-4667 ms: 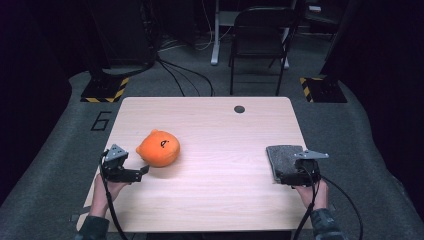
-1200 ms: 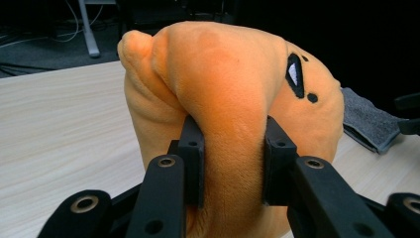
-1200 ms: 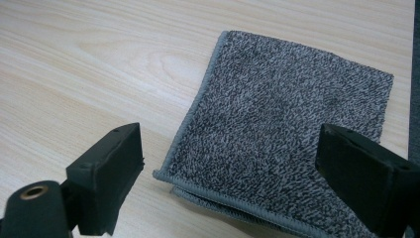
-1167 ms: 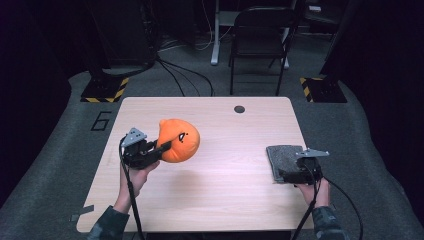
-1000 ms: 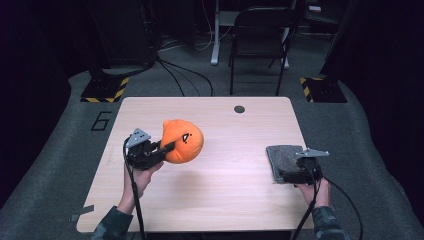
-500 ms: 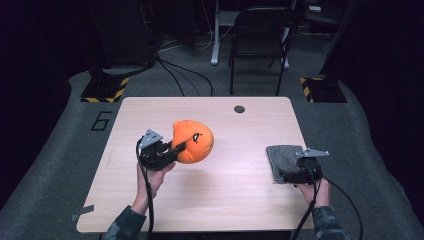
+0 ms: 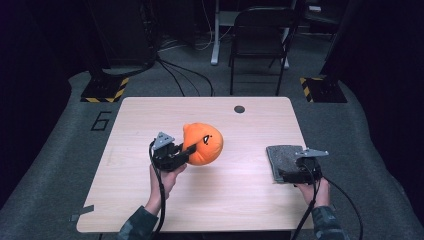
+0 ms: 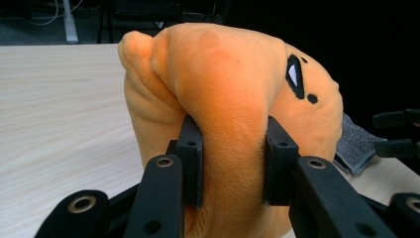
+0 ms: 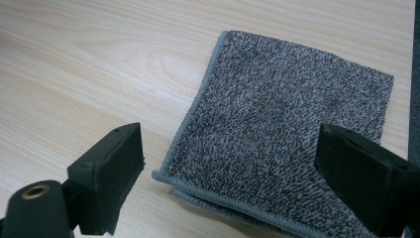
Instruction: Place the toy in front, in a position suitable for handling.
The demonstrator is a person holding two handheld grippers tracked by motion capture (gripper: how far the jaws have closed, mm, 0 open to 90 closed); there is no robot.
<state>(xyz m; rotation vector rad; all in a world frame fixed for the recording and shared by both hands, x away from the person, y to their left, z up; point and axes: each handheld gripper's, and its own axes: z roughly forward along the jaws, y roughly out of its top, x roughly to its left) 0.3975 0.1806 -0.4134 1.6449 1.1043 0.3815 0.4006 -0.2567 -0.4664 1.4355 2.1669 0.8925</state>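
An orange plush toy (image 7: 204,144) with a stitched black eye hangs just above the middle of the wooden table (image 7: 140,120). My left gripper (image 7: 186,154) is shut on the toy's lower fold; in the left gripper view both pads (image 8: 192,163) pinch the soft orange plush toy (image 8: 237,89). A folded grey towel (image 7: 281,159) lies at the table's right side. My right gripper (image 7: 290,176) rests at the towel's near edge, open, and in the right gripper view its jaws stand wide on either side of the grey towel (image 9: 292,124) with nothing pressed between them.
A small dark round grommet (image 7: 239,109) is set in the table near its far edge. A black chair (image 7: 260,40) stands beyond the table, with cables on the floor. Yellow-black striped blocks (image 7: 102,89) lie at the far corners.
My left gripper has carried the orange toy to the right and slightly toward the near side, lowering it a little. The right gripper has stayed by the towel.
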